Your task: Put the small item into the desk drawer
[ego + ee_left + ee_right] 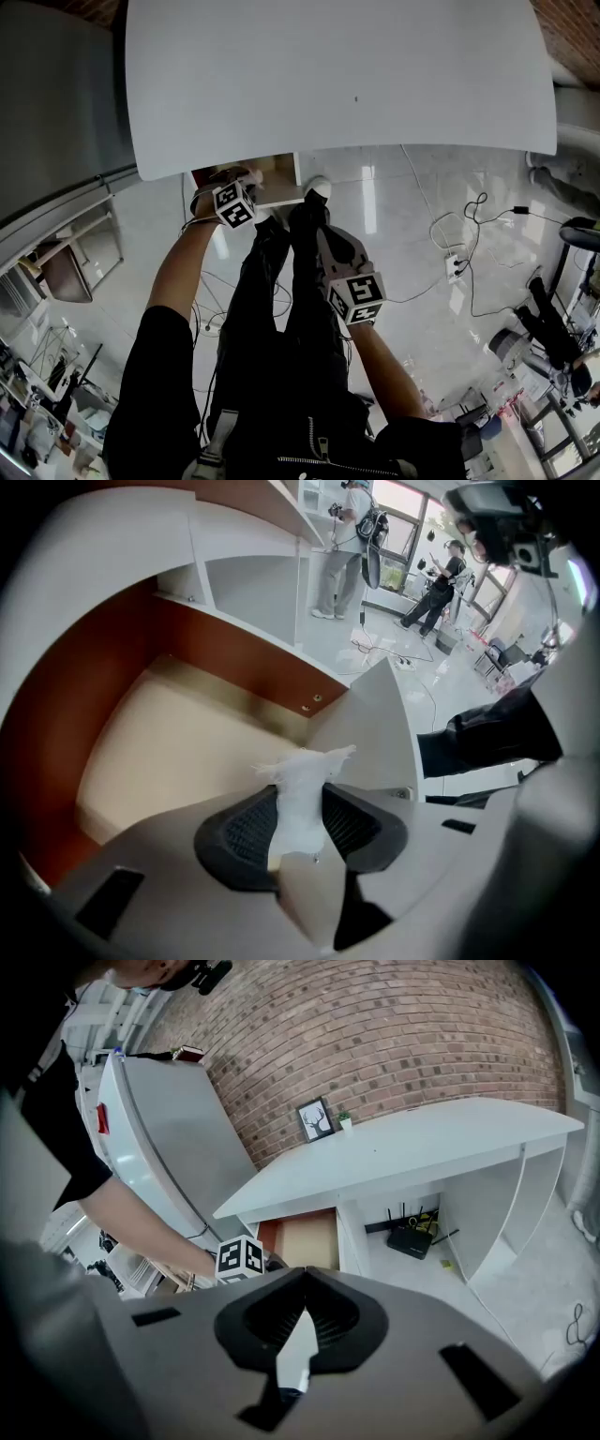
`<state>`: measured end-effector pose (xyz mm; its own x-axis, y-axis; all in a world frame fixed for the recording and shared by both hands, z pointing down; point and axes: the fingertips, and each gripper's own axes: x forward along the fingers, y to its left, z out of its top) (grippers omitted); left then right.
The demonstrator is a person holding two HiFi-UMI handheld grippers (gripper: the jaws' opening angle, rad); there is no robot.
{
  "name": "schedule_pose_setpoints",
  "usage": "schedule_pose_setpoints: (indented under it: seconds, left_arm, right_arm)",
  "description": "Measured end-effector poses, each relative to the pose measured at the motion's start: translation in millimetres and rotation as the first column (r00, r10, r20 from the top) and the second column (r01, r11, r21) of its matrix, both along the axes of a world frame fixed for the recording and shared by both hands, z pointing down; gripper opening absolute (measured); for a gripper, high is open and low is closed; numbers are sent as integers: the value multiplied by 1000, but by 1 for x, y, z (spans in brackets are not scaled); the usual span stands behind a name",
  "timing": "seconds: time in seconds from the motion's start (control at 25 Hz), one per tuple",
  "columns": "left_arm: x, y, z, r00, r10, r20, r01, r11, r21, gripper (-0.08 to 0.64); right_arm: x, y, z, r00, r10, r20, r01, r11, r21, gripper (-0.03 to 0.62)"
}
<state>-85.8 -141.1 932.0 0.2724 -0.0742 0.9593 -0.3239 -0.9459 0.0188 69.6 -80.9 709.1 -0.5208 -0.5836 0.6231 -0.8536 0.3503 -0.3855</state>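
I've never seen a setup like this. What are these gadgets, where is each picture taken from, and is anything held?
No robot: a person holds a two-jaw gripper in each hand. The head view looks down from the person's head onto a white desk; the other two cameras ride on the grippers. The left gripper is shut on a small white crumpled item above the open drawer. The right gripper is shut, empty. A picture frame and tiny plant stand on the desk.
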Motion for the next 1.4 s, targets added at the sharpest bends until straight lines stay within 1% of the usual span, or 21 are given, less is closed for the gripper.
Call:
schedule_pose_setpoints:
  seconds: [0.12,0.28,0.44,0.64,0.8,1.0,1.12,1.28,1.4]
  left_arm:
    - [4,-4,12,1000,-17,16,18,1000,-17,158]
    - [5,-10,20,999,-34,17,34,999,-21,160]
    - [6,-14,28,999,-18,28,19,1000,-22,160]
    - [6,-12,39,998,8,63,-6,1000,-29,161]
    - [5,-12,44,997,4,73,-2,1000,-22,161]
    - [3,-12,46,996,27,80,-25,1000,-15,164]
    - [3,-15,46,997,13,76,-13,1000,-7,164]
    - [-2,-13,44,997,-5,78,5,1000,-11,164]
    - [-3,-14,40,997,-25,69,25,1000,1,163]
  right_arm:
    - [4,1,4,1000,5,-1,-5,1000,-12,-3]
    - [7,10,17,1000,7,-9,-7,999,-37,-3]
    - [12,13,25,1000,13,-15,-13,999,-51,-3]
    - [14,10,28,1000,23,-16,-24,998,-53,-3]
    - [17,8,31,999,33,-16,-34,998,-60,-3]
    - [14,8,34,1000,26,-17,-27,997,-73,-3]
    - [14,8,38,999,15,-29,-17,997,-69,-3]
    - [10,8,39,1000,14,-21,-16,996,-83,-3]
    - [8,7,38,1000,6,-20,-7,996,-84,-3]
